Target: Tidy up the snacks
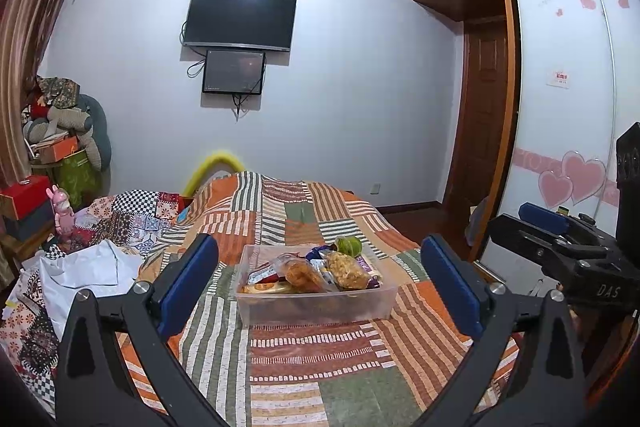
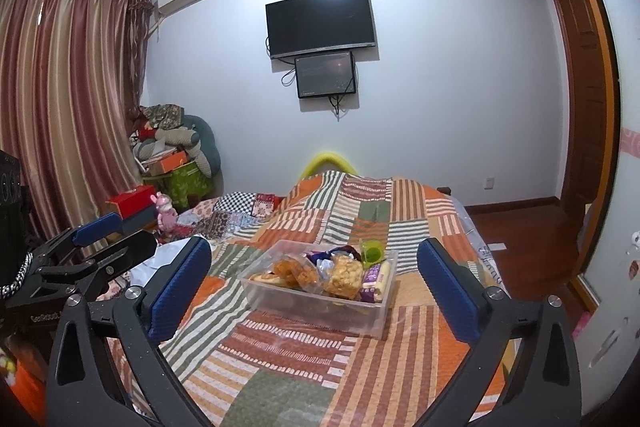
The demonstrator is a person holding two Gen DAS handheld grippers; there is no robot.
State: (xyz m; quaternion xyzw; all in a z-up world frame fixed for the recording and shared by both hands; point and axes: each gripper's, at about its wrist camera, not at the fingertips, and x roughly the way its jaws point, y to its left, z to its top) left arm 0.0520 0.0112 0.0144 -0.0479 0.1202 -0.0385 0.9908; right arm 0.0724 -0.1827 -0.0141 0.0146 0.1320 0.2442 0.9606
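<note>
I have both tools held back from the work, above the near end of the bed (image 1: 304, 359). The left tool (image 1: 320, 287) has its jaws spread wide with nothing between them, and the right tool (image 2: 316, 287) is the same: wide apart, empty. Each shows up at the edge of the other's camera, so they sit side by side and fairly near each other.

The snacks are all in a clear plastic bin (image 1: 316, 307) resting on the patchwork quilt (image 2: 288, 359) about the middle of the bed. In it I make out a bag of orange crisps (image 1: 300, 273), a bag of pale puffed bites (image 2: 346, 277), a purple-and-yellow packet (image 2: 376, 279) against the right wall, and a green cup (image 2: 372, 251) at the far corner. More packets lie underneath, but I cannot tell what they are.

My worries from here:
- The bin sits on soft bedding, so I judge that pushing down into it would tilt or slide it instead of giving me a firm pick.
- The bags look thin and puffed; closing hard would likely crush the contents or let the film slip out.
- The packets overlap, so lifting one may drag a neighbour over the rim onto the quilt.
- The green cup stands close to the far wall and could tip if I brush it.
- With both tools this close, reaching in together risks them knocking each other.
</note>
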